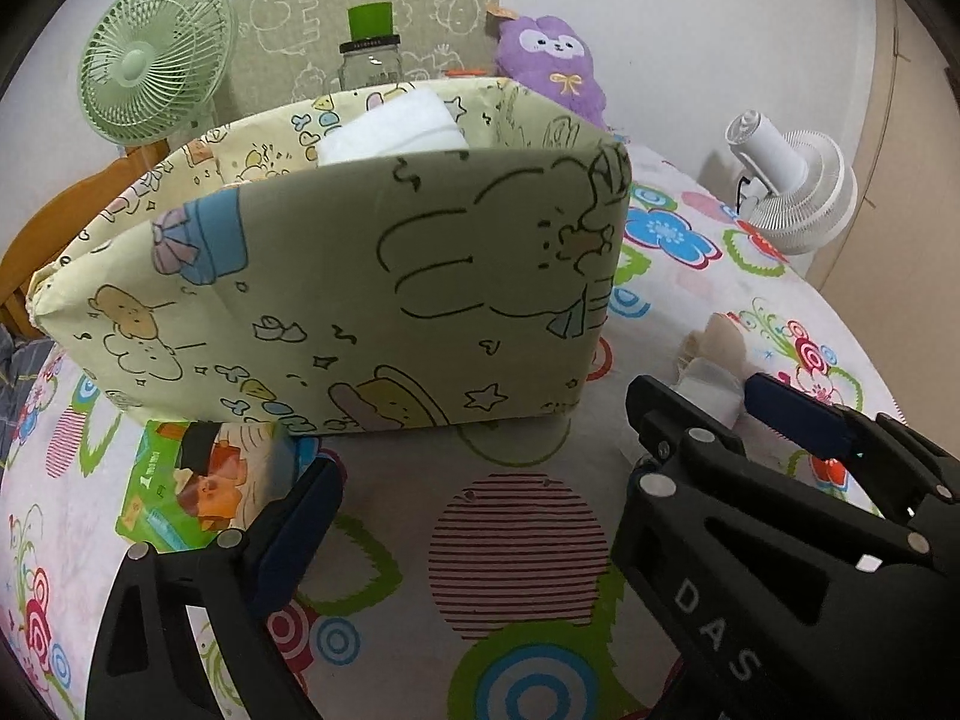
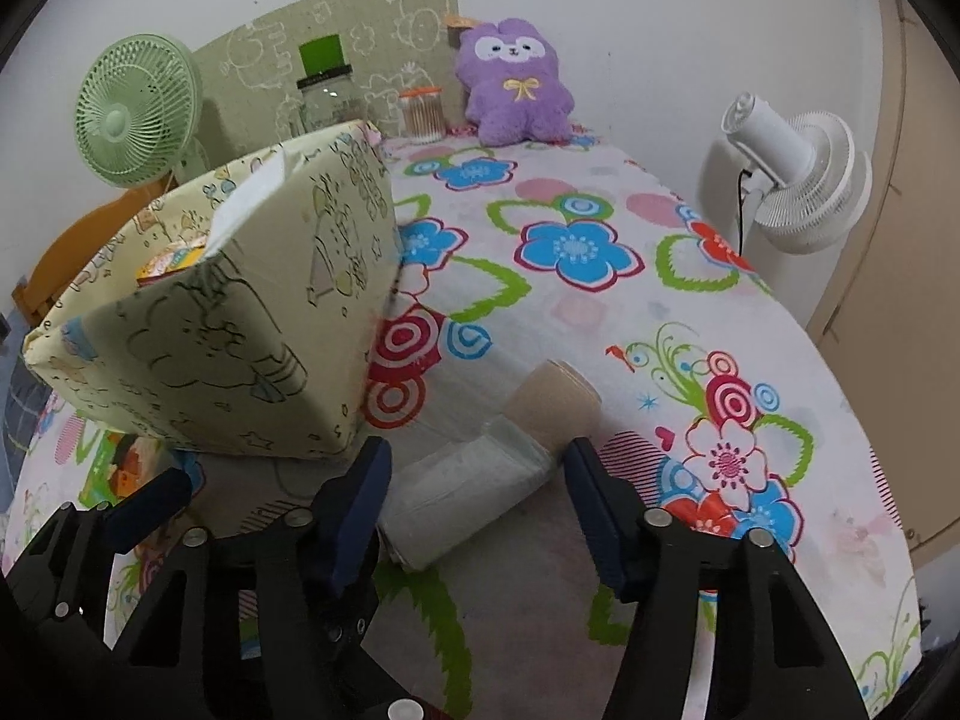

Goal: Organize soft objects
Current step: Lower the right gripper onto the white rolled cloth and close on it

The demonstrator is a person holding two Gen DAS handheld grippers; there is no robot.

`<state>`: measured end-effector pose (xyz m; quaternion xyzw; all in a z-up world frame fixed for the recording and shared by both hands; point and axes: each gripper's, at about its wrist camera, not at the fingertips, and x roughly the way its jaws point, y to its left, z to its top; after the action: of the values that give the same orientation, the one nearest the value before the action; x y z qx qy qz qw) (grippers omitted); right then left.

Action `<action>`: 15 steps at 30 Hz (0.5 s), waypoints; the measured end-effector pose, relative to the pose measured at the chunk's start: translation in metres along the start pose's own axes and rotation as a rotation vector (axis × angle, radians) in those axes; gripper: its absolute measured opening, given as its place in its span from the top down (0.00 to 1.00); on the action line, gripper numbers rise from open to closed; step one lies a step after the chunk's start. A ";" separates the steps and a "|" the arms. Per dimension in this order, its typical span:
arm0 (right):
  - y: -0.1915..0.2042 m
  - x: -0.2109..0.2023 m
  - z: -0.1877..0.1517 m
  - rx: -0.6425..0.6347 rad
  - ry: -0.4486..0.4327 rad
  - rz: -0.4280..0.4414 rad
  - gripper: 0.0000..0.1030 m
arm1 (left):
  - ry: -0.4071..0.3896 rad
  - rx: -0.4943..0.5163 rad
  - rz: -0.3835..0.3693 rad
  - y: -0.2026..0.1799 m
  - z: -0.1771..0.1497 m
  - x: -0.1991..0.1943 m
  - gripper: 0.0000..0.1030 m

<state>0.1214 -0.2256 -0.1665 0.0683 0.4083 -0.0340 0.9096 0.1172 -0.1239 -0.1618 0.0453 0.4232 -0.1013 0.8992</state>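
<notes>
The flowered bedsheet point(image 2: 600, 312) is filling most of both views and bearing everything. The fabric storage bin point(image 1: 360, 276) is occupying the centre of the left wrist view and the left half of the right wrist view, its open top facing upward, likely so soft things can be dropped in; something white and folded point(image 1: 396, 126) is already showing inside it. Along the top of the frames a green fan point(image 2: 135, 120), a purple plush toy point(image 2: 510, 84) and a white fan point(image 2: 798, 180) are standing at the back, seemingly out of the working area. A green packet point(image 1: 192, 486) is lying at lower left of the left wrist view, just beside the bin's base.

The rolled soft bundle point(image 2: 498, 468), white with a beige end, is lying on the sheet at lower centre of the right wrist view. The right gripper point(image 2: 474, 504) is spreading its fingers on either side of the roll's near end, not pinching it yet. The left gripper point(image 1: 480, 438) is also hovering spread, holding nothing, before the bin.
</notes>
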 end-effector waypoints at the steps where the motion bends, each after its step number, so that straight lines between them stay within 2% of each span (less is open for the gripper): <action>1: 0.000 0.003 0.000 0.002 0.009 0.003 0.44 | 0.004 0.002 -0.001 -0.001 0.000 0.000 0.07; 11: -0.001 0.003 -0.002 0.016 0.025 0.000 0.64 | 0.000 0.021 -0.015 -0.005 0.000 -0.006 0.07; 15: 0.000 -0.003 -0.005 0.020 0.029 0.011 0.68 | -0.012 0.029 -0.015 -0.004 -0.004 -0.013 0.07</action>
<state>0.1154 -0.2246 -0.1676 0.0800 0.4208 -0.0321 0.9031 0.1057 -0.1250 -0.1542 0.0544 0.4165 -0.1142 0.9003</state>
